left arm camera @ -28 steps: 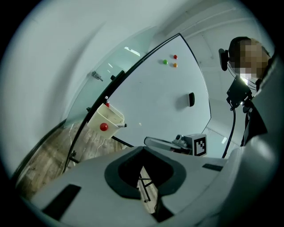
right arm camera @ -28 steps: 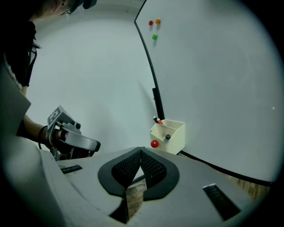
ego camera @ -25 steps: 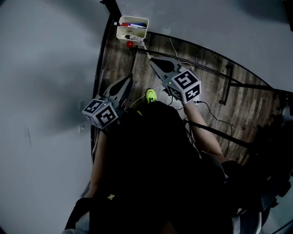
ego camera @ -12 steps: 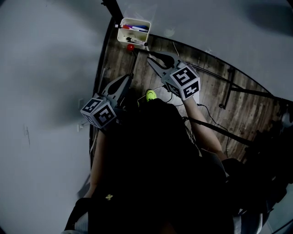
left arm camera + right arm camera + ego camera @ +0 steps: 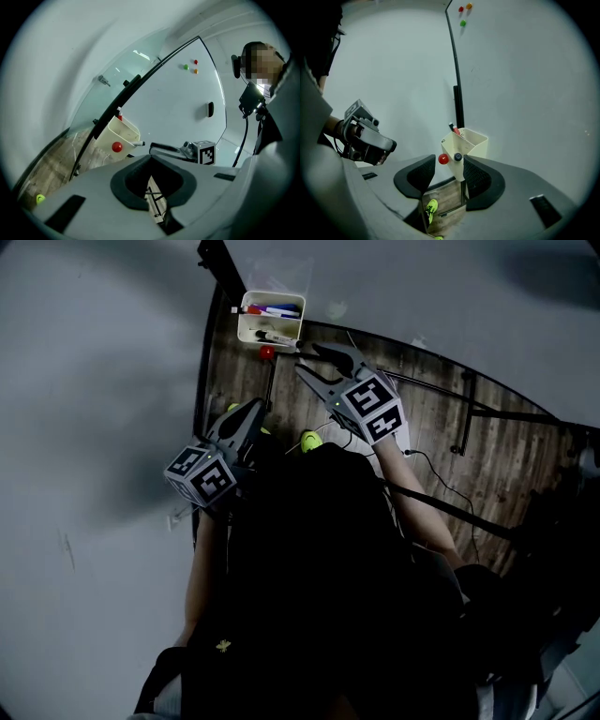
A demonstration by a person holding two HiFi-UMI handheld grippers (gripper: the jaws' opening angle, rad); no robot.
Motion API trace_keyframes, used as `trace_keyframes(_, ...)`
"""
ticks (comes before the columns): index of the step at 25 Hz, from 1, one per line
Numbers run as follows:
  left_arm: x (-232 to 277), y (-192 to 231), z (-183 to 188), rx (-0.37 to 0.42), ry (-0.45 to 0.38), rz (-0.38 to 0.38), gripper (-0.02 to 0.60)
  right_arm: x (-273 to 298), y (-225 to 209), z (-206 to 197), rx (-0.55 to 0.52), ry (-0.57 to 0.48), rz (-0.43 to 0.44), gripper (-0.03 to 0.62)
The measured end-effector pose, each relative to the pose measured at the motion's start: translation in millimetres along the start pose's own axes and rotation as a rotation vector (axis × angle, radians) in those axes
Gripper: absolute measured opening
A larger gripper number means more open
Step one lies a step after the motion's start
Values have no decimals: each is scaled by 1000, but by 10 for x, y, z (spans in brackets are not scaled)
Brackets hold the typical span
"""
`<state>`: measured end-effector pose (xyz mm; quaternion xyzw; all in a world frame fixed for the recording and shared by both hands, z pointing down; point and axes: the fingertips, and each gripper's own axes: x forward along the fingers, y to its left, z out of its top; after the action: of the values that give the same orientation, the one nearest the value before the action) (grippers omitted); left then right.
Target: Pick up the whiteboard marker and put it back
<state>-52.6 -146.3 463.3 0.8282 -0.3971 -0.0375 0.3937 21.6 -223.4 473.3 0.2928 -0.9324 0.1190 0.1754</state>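
— Start close in: how is the right tool?
— Its jaws have just been opening and stand wide apart, with nothing between the pads. The left tool is held back, well apart from the holder, its jaws closed tip to tip on nothing
— And the whiteboard marker?
— Just past the right tool's tips. It lies in the cream holder on the whiteboard, its dark end poking out at the near corner beside a red magnet (other pens sit deeper in)
— So it looks put back. What could spoil that?
— That poking end sits right in line with the open jaws. If the tool draws back crooked or rolls, a pad could catch the end and drag the marker out, down to the wooden floor. A knock on the holder might do the same, since I cannot tell how firmly the marker is seated
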Motion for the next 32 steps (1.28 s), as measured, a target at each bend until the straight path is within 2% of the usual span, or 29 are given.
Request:
trace_keyframes(8, 112, 90, 128, 5, 45, -45, 32, 157, -90, 19, 19, 13, -37, 218)
trace_keyframes(19, 101, 326, 258, -30, 41, -70, 32, 348, -120, -24, -7, 82, -68, 218)
trace_keyframes(32, 211, 525, 547, -27, 16, -128, 32, 403, -164, -53, -50, 155, -110, 155)
